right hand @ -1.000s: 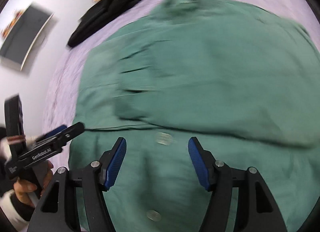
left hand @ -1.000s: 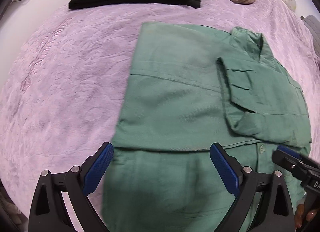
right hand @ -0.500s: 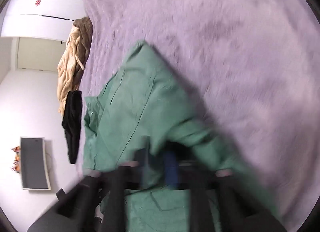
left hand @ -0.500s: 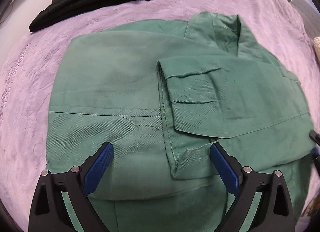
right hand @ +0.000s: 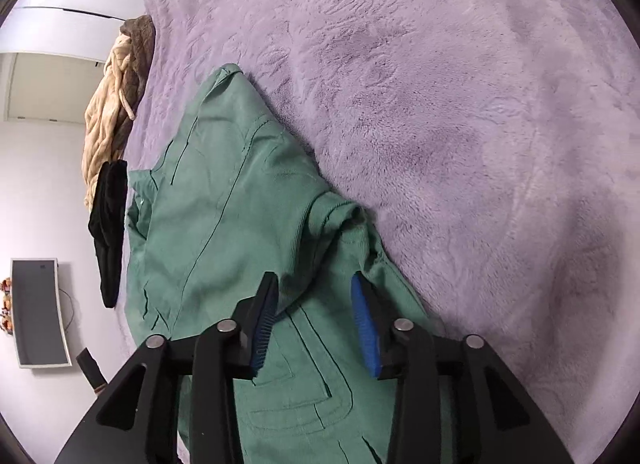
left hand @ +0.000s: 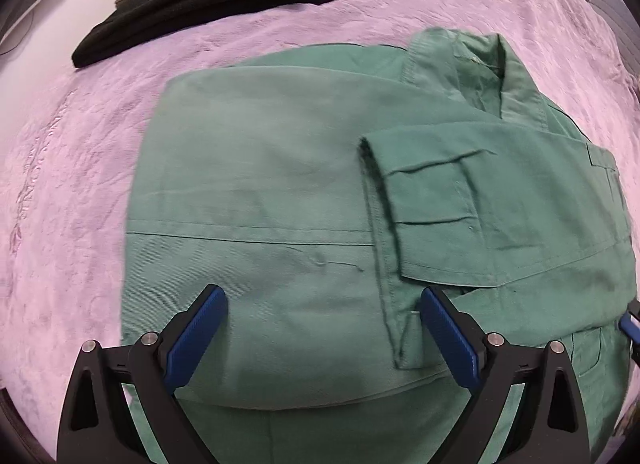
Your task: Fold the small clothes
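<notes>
1. The right gripper point(right hand: 314, 320) is seen with its jaws parting: a second ago they stood wide over the front of the green shirt point(left hand: 320, 200), then they closed on a fold at its edge, and now they are opening. Green cloth lies between the blue pads, but it is no longer pressed.
2. The shirt's side has been carried across in that time; a sleeve point(left hand: 460, 200) now lies folded over the body, ahead and to the right of the left gripper point(left hand: 322, 328).
3. The left gripper is held wide open above the shirt's lower half, nothing gripped; it has shifted across the shirt since a second ago.
4. By this reading, one side fold is judged done and released; the lower half likely remains to be folded up.
5. The shirt is spread on the purple blanket point(right hand: 460, 104), directly below both grippers.
6. No containers are in view. A black garment point(left hand: 208, 0) and a beige garment point(right hand: 108, 112) lie far ahead of the left gripper, well apart from the shirt.
</notes>
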Tool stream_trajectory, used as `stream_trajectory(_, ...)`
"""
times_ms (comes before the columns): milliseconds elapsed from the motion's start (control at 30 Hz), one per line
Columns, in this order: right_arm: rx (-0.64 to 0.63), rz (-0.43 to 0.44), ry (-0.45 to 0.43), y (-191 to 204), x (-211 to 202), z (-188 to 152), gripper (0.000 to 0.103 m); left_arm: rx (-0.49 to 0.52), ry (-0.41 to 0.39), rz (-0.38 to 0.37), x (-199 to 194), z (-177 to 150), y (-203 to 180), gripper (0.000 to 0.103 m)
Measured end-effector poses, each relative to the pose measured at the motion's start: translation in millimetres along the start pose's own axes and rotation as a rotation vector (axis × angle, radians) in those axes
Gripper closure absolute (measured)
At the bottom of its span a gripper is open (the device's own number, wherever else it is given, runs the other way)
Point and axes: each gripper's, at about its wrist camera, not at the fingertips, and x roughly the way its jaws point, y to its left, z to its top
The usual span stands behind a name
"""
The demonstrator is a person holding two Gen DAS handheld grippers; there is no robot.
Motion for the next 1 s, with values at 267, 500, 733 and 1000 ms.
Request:
stream_trajectory(267,-0.071,-0.041,0.056,8,-9,-33,0.034,-0.001,0.048,0.023,-12,-14,17,0.005)
stream_trajectory(500,-0.113,-0.049,0.112,23,-11,-54,0.027,0.040,0.097,0.004,-28,-44,14,0.005)
stream_trajectory(733,-0.187,-0.074,0.149,43,-19,-82,0.023,0.068,0.125,-0.020,-49,-78,3,0.005)
stream_trajectory(1000,-0.218,-0.078,0.178,56,-30,-106,0.023,0.082,0.145,-0.045,-83,-114,-1,0.005)
